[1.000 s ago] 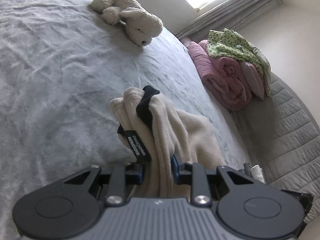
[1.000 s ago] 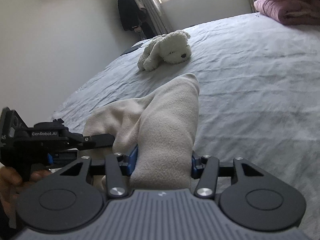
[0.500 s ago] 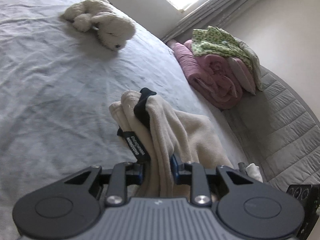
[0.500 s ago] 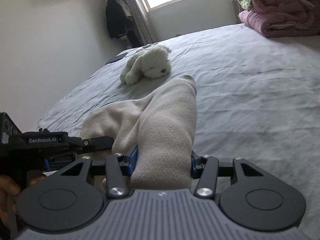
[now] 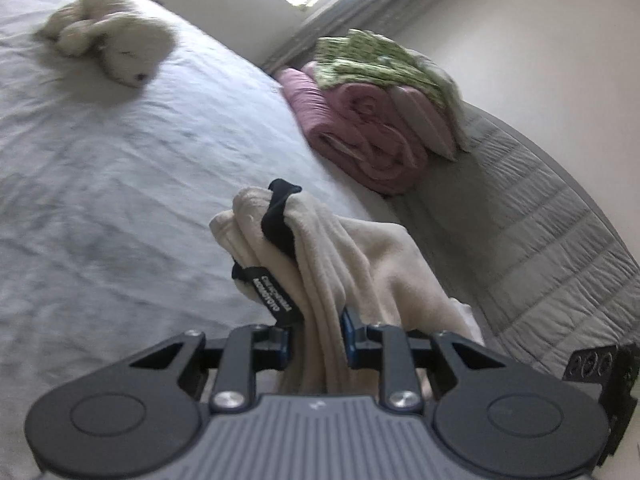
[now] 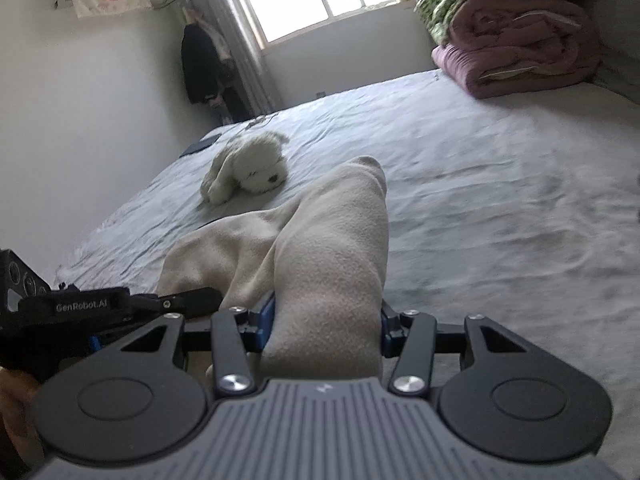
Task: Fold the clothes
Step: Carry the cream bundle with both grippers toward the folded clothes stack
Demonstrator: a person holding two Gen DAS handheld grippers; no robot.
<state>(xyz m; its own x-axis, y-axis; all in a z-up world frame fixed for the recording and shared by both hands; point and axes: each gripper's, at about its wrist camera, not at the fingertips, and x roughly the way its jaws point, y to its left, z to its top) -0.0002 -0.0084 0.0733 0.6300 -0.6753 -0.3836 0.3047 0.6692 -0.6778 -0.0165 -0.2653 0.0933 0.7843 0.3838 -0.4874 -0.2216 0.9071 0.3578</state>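
Note:
A beige fleece garment (image 5: 340, 252) with a black neck tape and label (image 5: 276, 296) is bunched between the blue pads of my left gripper (image 5: 316, 338), which is shut on it. The same beige fleece garment (image 6: 332, 256) stands up as a thick fold in my right gripper (image 6: 326, 330), shut on it too. The cloth sags between the two grippers above the grey bed sheet (image 6: 500, 208). In the right wrist view my left gripper (image 6: 192, 300) shows at the lower left, held by a hand (image 6: 16, 408).
A white plush dog (image 6: 248, 168) lies on the bed beyond the garment. Rolled pink and green quilts (image 5: 372, 120) are stacked at the bed's head against a grey padded headboard (image 5: 552, 248). Dark clothes (image 6: 204, 68) hang by the window curtain.
Both grippers have moved across the bed and lifted a little with the garment still clamped; the plush dog and the quilts have shifted in both views.

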